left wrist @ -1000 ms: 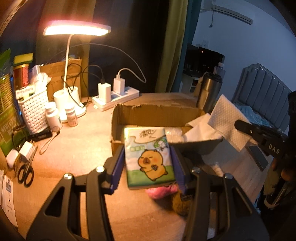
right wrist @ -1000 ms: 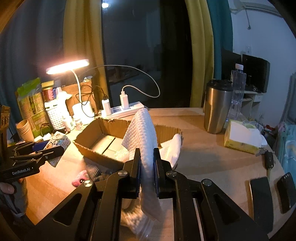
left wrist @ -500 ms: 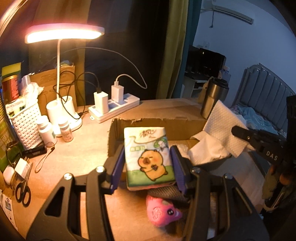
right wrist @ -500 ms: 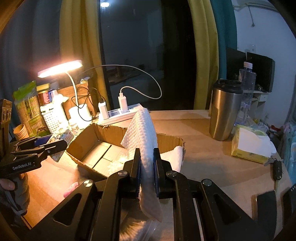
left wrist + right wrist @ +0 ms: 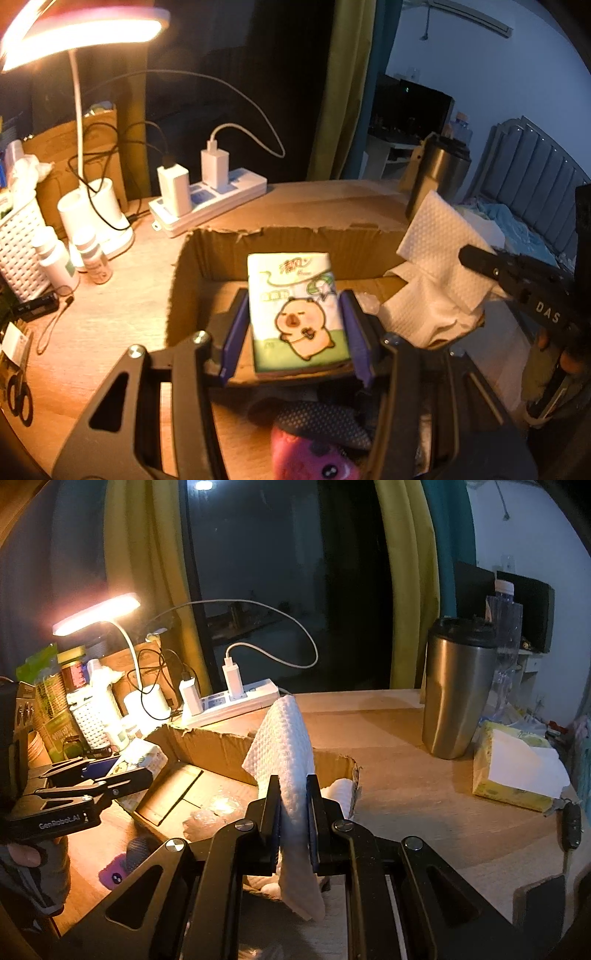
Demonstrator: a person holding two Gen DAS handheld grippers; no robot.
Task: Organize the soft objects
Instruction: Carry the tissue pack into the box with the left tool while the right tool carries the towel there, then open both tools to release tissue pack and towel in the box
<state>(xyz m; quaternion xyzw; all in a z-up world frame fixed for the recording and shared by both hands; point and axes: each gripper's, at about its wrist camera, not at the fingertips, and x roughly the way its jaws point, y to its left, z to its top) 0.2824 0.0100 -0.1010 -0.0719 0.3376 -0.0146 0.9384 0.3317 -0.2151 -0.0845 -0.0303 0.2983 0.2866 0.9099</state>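
Observation:
My left gripper (image 5: 293, 325) is shut on a tissue pack (image 5: 295, 314) printed with a cartoon capybara, held over the near edge of an open cardboard box (image 5: 295, 240). My right gripper (image 5: 293, 805) is shut on a white waffle-textured cloth (image 5: 284, 746), held above the box's right end (image 5: 229, 749); the cloth also shows in the left wrist view (image 5: 439, 258). The left gripper and its pack show in the right wrist view (image 5: 125, 771). A pink plush toy (image 5: 310, 458) and a dark dotted cloth (image 5: 317, 421) lie on the table below the left gripper.
A lit desk lamp (image 5: 77, 37), a power strip with chargers (image 5: 210, 203), small bottles (image 5: 88, 251) and a white basket (image 5: 18, 247) crowd the back left. Scissors (image 5: 18, 398) lie at the left edge. A steel tumbler (image 5: 458, 686) and a yellow tissue box (image 5: 517, 771) stand right.
My left gripper has moved forward with the tissue pack, from short of the box to over its near edge. My right gripper has moved closer to the box with the cloth.

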